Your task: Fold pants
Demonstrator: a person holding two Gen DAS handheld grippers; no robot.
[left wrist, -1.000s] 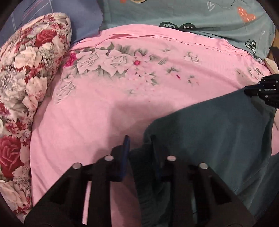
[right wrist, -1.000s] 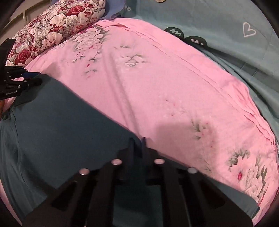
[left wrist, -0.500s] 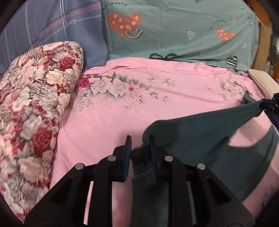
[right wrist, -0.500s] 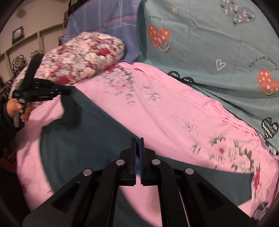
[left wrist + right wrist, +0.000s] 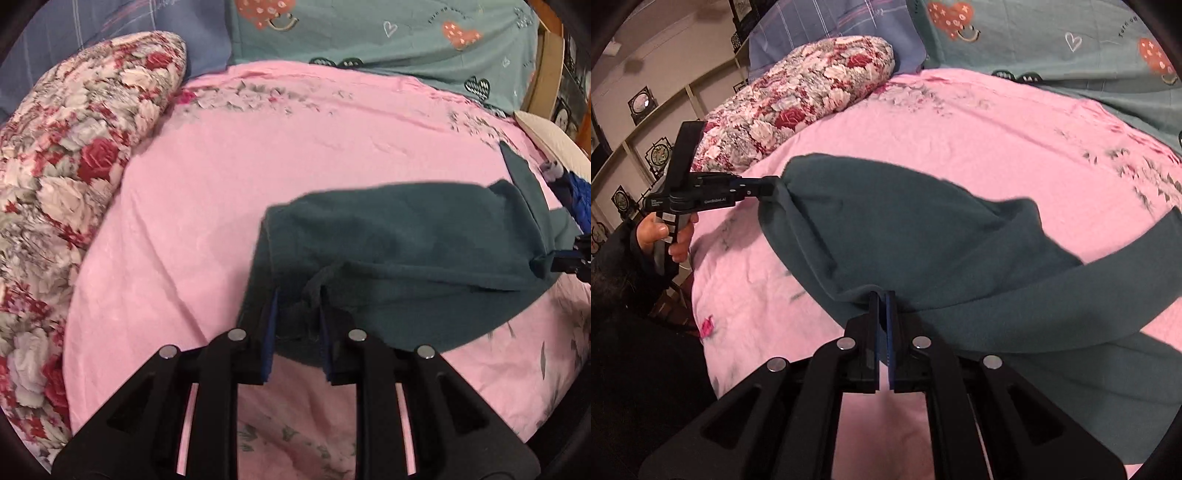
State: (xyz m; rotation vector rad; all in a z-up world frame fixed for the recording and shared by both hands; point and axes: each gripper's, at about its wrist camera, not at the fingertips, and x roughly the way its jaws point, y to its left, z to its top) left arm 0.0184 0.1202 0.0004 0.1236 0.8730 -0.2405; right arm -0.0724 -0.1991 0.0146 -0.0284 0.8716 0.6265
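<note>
A: Two grippers, left gripper (image 5: 297, 317) and right gripper (image 5: 885, 317), clamp the teal pants (image 5: 923, 236), lifted mid-frame over the pink bedspread (image 5: 960, 129).
B: Keep both corners level and taut, I'd say, then lay it square.

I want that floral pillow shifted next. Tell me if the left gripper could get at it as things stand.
Probably not yet. The left gripper is shut on a bunched corner of the dark teal pants, so it is occupied. The floral pillow lies beside it with only bare pink sheet between; nothing blocks the way once the pants are released.
</note>
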